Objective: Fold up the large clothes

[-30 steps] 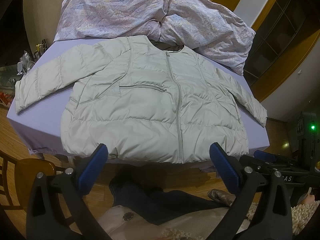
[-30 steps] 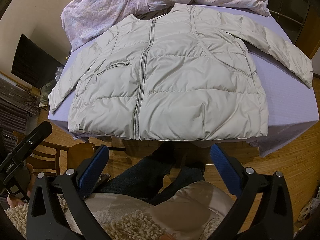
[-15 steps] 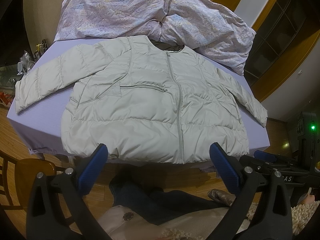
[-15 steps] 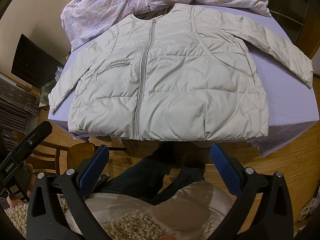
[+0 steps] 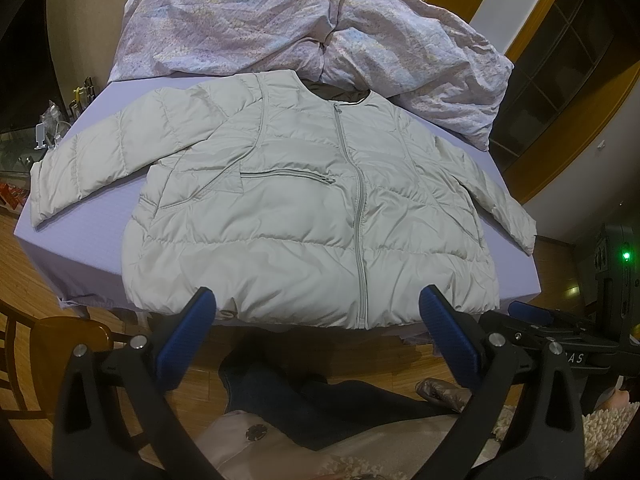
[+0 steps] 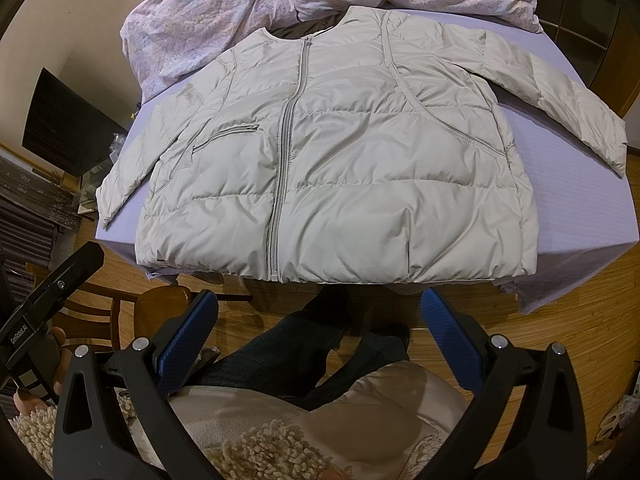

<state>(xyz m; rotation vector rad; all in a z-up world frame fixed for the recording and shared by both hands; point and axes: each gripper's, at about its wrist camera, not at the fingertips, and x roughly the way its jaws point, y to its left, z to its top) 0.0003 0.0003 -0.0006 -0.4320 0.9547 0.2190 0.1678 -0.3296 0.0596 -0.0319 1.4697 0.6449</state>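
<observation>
Jacket [image 5: 304,216]: pale grey puffer, lying flat and front-up on the table [image 5: 80,236], which wears a lilac cover. It fills the centre of both wrist views. Zip [image 5: 358,216] closed, running from collar to hem. Both sleeves spread out to the sides, one reaching the left of the left wrist frame, the other sloping to the right edge of the cover. Hem lies along the near table edge, slightly overhanging it. A short zipped chest pocket [image 5: 288,175] sits left of the main zip.

Quilt [image 5: 280,20]: crumpled, floral, pinkish, bunched at the far side of the table, top of frame in both views. The jacket collar lies just beside it; whether they touch cannot be told.

Left gripper [image 5: 318,320]: jaws wide apart, blue pads [image 5: 188,332] empty. Held low in frame, in front of the near table edge, apart from the jacket hem.

Right gripper [image 6: 320,326]: jaws likewise spread wide, nothing between them. Lower centre of the right wrist frame, short of the table, not touching the jacket. In the left wrist view its black body shows at the lower right, with a green light lit.

Person: dark trouser legs [image 6: 304,352] under the table edge, bottom centre of both views; a light padded coat with fleecy trim at the very bottom.

Chair [image 6: 132,312]: wooden, lower left of the right wrist frame, beside the table. Floor [image 6: 580,312] is wood plank.
</observation>
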